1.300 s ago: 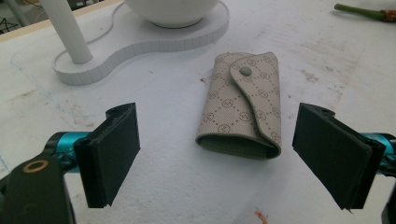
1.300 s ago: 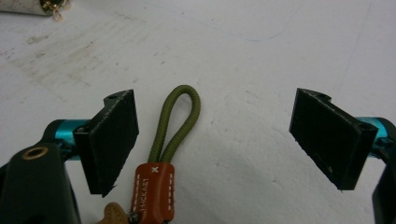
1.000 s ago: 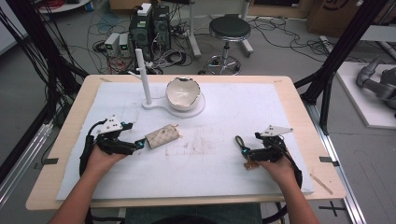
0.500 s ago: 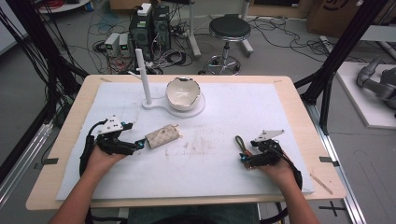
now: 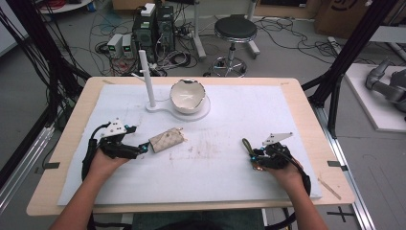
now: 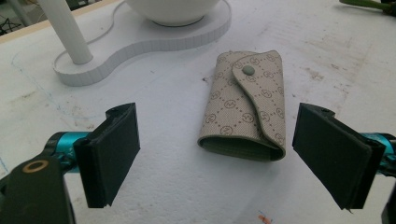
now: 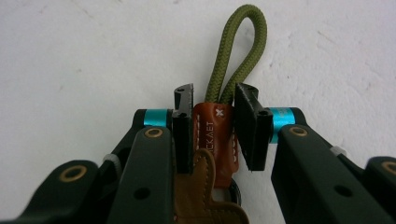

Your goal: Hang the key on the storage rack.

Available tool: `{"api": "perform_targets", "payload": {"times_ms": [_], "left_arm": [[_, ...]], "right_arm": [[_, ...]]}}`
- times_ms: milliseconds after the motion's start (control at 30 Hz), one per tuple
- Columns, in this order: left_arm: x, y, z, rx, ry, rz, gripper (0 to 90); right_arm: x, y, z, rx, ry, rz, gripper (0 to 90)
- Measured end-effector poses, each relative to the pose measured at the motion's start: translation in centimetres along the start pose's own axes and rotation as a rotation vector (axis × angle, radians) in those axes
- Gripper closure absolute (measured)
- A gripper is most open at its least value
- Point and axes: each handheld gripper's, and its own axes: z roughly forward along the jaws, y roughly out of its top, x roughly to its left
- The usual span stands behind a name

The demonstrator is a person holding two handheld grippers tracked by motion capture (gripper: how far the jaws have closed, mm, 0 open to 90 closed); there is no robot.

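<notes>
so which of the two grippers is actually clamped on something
The right gripper: its jaws pinch the orange leather tab of the green cord loop. The left gripper is wide open, straddling the beige key pouch.

This is a lab or research workshop, not a home. The wooden table (image 5: 306,103) is covered by a stained white sheet (image 5: 239,120) and stands inside a frame of black metal struts (image 5: 352,48). Behind it, on a bare grey floor (image 5: 287,52), sit computer towers (image 5: 155,28) and small grey boxes (image 5: 119,45) amid a tangle of loose cables (image 5: 103,26). A round black stool (image 5: 234,31) on a chrome base stands near them. At the right edge, part of a grey robot arm (image 5: 385,81) lies on a white platform. Cardboard boxes (image 5: 340,14) line the far wall.
</notes>
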Motion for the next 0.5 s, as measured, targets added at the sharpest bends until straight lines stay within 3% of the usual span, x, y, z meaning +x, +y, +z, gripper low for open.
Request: {"api": "perform_targets", "payload": {"times_ms": [200, 500], "left_arm": [[0.1, -0.2, -0.5, -0.003, 0.006, -0.002, 14.9], [0.1, -0.2, -0.6, -0.007, 0.011, -0.006, 14.9]], "right_arm": [[0.2, 1.6, -0.4, -0.097, 0.016, 0.015, 70.8], [0.9, 4.3, -1.4, -0.19, 0.007, -0.021, 70.8]]}}
